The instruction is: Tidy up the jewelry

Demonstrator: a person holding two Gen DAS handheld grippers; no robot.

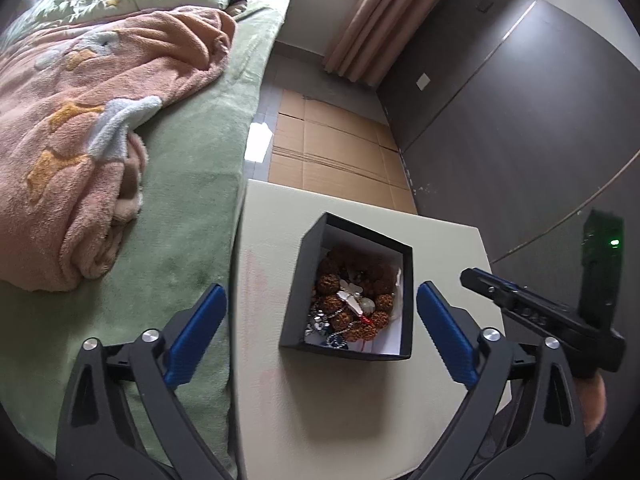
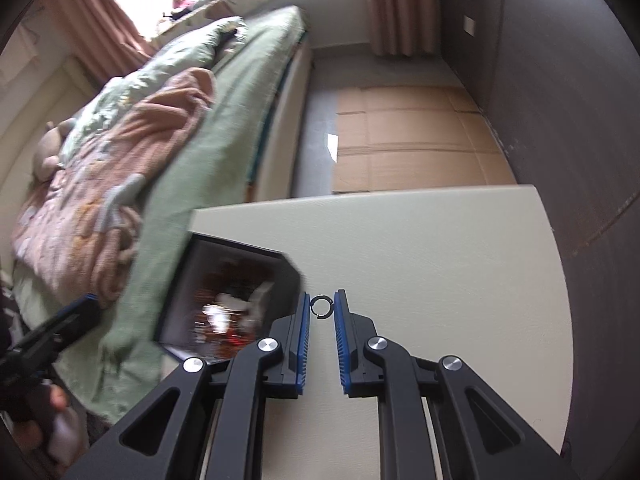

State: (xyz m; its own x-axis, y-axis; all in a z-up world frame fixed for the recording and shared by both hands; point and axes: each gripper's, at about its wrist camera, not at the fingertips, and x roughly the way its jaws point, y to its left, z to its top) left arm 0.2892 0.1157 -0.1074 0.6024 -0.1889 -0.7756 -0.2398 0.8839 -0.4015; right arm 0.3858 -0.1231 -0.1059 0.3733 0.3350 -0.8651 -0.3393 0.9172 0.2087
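A black open box [image 1: 352, 288] full of brown beads, silver chains and a white ornament stands on the cream table [image 1: 320, 400]. My left gripper [image 1: 322, 312] is open wide, its blue pads either side of the box, above it. In the right wrist view the box [image 2: 228, 304] is blurred at the left. My right gripper [image 2: 321, 307] is nearly shut, and a small metal ring [image 2: 321, 306] sits between its fingertips, over the table [image 2: 440, 260]. The right gripper also shows in the left wrist view [image 1: 520, 308].
A bed [image 1: 180, 200] with a green sheet and a pink blanket [image 1: 80, 120] adjoins the table's left edge. Flattened cardboard [image 1: 332, 148] lies on the floor beyond. A dark wardrobe [image 1: 520, 100] stands at the right.
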